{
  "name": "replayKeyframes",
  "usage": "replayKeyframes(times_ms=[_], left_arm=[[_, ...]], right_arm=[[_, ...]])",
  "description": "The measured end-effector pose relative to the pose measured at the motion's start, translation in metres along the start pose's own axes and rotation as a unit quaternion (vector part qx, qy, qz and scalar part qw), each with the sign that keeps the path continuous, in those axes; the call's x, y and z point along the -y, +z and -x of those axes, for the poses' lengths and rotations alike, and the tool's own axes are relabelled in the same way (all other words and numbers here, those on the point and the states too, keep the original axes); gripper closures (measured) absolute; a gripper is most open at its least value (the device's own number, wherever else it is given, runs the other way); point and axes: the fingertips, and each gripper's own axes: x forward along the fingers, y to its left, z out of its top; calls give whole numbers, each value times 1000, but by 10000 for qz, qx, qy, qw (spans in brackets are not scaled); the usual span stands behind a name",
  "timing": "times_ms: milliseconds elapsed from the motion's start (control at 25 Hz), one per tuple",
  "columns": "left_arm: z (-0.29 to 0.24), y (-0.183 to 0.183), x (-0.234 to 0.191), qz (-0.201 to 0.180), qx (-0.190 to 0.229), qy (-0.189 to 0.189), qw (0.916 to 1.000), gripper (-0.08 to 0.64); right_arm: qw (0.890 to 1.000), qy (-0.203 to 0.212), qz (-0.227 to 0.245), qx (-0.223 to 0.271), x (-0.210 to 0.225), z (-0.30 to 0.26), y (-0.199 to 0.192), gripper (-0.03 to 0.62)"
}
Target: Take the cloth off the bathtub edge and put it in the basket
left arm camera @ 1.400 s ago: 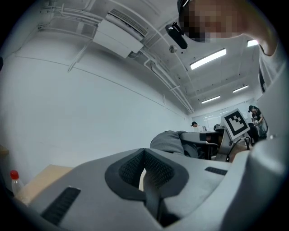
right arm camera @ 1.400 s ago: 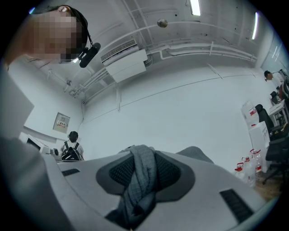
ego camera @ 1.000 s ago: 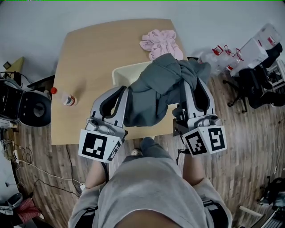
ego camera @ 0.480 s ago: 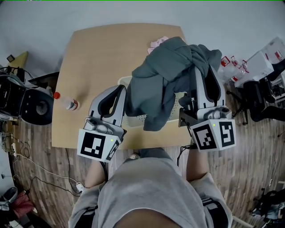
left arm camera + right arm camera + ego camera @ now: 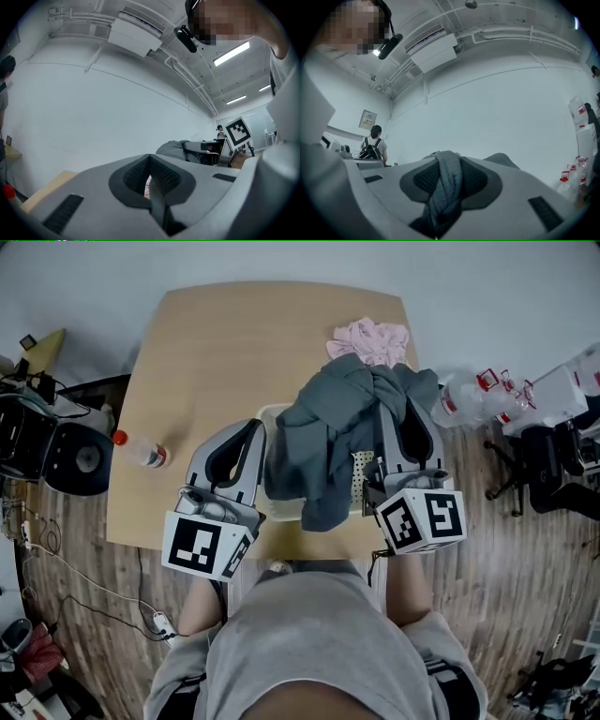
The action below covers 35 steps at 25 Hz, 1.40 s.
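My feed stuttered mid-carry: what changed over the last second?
The right gripper rose with the grey cloth, then came back down, so the cloth now hangs lower, over the basket. Nothing was taken or let go: the right gripper stays shut on the cloth. The left gripper stays shut and empty beside the basket. The bottle and pink cloth lie unmoved on the table.

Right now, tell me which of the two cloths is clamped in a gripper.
The grey cloth, pinched between the right gripper's jaws over the basket. The pink cloth lies loose on the table's far corner.
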Motion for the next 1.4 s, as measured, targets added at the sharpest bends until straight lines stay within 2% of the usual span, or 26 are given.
replayKeyframes(times_ms=[320,640,920,1400], left_arm=[[-9,-17,-8,123,-201,11,9997,546],[-17,-33,-9,217,-376,-22,9991,545],[-27,-47,-8,298,-508,-44,9983,545],[-39,-61,-3,402,-669,-55,9969,545]], right_arm=[[9968,-170,-186,-762,10,-10,-65,463],[9887,-295,-310,-1435,23,-12,-117,465],[9771,-339,-420,-2059,34,-16,-155,466],[9509,-445,-696,-2983,51,-14,-203,466]])
